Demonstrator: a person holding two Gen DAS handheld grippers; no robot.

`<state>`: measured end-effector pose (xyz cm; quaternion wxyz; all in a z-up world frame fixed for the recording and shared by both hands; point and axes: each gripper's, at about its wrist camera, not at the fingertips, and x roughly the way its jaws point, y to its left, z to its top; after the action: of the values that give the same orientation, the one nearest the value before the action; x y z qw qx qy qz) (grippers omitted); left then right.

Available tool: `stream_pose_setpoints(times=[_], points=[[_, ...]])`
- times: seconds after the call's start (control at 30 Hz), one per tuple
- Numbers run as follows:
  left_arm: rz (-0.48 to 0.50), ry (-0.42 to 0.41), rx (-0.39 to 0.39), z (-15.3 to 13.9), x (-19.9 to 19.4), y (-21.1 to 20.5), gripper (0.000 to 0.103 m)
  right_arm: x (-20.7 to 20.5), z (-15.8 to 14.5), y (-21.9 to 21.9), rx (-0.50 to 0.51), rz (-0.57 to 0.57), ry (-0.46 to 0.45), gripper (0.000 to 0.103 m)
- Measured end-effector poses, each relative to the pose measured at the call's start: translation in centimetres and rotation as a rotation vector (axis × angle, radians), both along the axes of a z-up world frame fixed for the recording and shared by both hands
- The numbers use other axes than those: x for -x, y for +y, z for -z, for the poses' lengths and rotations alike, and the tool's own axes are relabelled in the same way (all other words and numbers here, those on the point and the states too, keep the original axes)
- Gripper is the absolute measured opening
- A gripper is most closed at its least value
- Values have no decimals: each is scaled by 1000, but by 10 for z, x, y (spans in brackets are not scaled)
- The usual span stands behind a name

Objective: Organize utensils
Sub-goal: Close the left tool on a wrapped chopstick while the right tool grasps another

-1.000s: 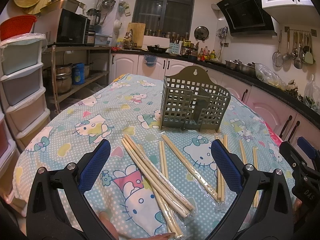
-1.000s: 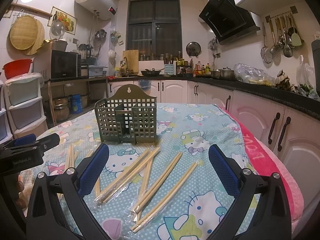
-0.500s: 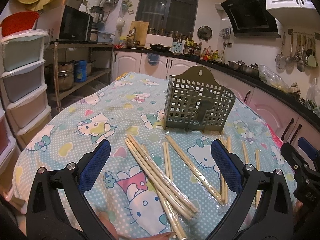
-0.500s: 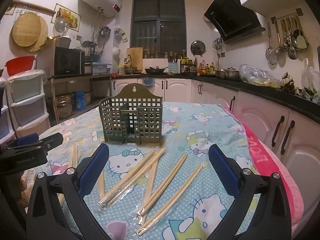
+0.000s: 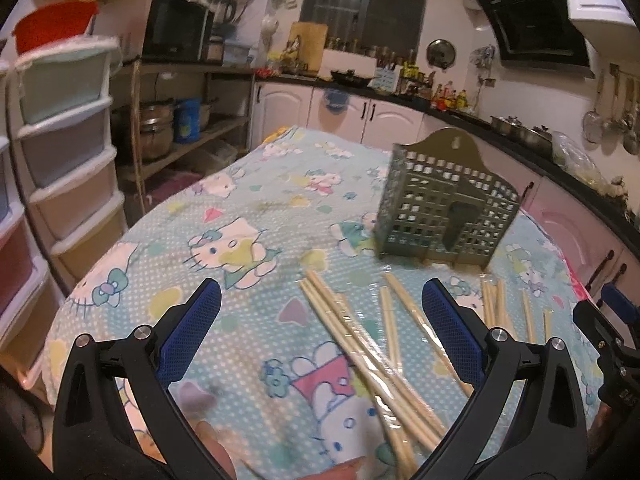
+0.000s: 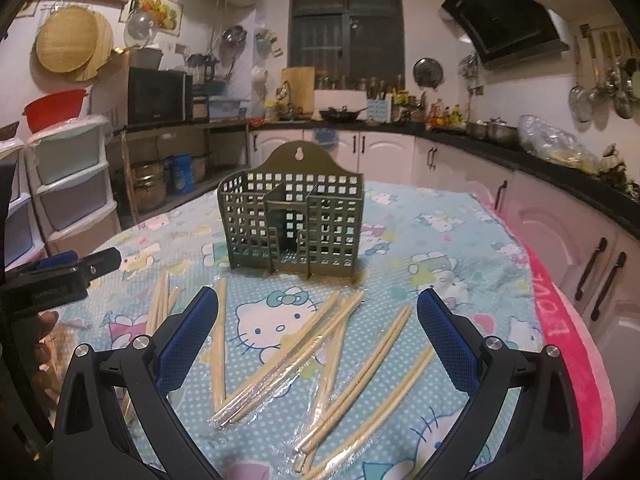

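A green lattice utensil holder (image 6: 291, 226) stands upright on the table, also in the left wrist view as the holder (image 5: 446, 208). Several pale wooden chopsticks (image 6: 296, 350) in clear wrap lie scattered in front of it; the same chopsticks (image 5: 360, 344) appear in the left wrist view. My right gripper (image 6: 316, 328) hangs open above the chopsticks, holding nothing. My left gripper (image 5: 320, 320) is open too, above the cloth left of the holder. Each gripper shows at the edge of the other's view: the left gripper (image 6: 60, 276) and the right gripper (image 5: 612, 328).
The table wears a light blue cartoon-cat cloth (image 6: 432, 248) with a pink edge (image 6: 560, 320) on the right. Plastic drawers (image 5: 68, 152) stand to the left, white cabinets (image 6: 560, 232) to the right. A hand (image 5: 216, 456) shows under the left gripper.
The left gripper has swung left and tilted, so the holder now sits to its right. The right gripper has risen slightly and edged closer. Both stay open.
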<state>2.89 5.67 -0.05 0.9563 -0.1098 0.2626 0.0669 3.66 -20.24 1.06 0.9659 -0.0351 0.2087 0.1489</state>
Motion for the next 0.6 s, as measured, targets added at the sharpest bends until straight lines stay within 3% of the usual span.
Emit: stream_pose_setpoints(times=[0.33,0.43,0.5,0.6], points=[[44,111,98,15,-26,33,92,-54,14,3,10,-27,160,96],[60,157,95,20,-37,31,92,-65,20,2,12,-31,202,90],[77,180,114,23,-46,31,90,-73,24,2,14,-31,230,85],[107,213,165,30,-57,31,79,-84,29,0,13,-25,259,81]])
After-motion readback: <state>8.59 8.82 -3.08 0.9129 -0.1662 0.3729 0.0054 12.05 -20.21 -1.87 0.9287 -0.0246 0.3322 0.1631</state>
